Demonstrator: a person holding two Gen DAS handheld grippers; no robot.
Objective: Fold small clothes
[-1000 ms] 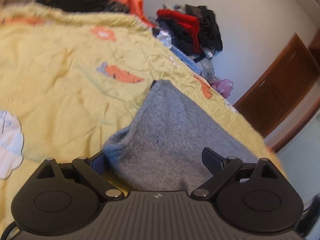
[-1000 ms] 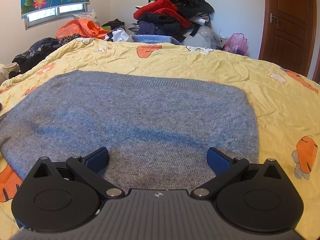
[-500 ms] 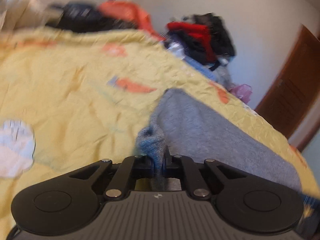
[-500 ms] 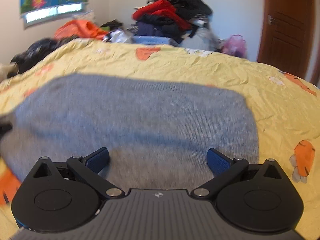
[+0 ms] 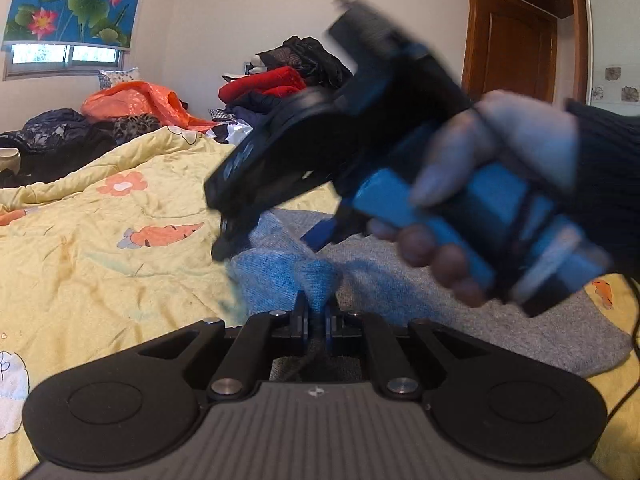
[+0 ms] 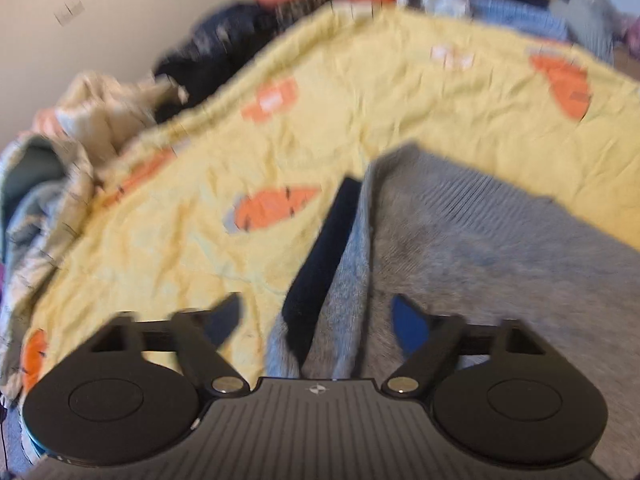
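The left gripper is clamped tight on a bunched edge of the grey sweater, which lies on the yellow quilt at lower right of the frame. The right gripper has just been closing; its fingers stand apart astride a raised fold, not pressing it.

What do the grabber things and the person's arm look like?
Both are black: the left gripper and right gripper have ribbed grey bodies, round side discs, silver pivot pins and blue finger pads. The right handle is bright blue. The sleeve is dark ribbed knit.
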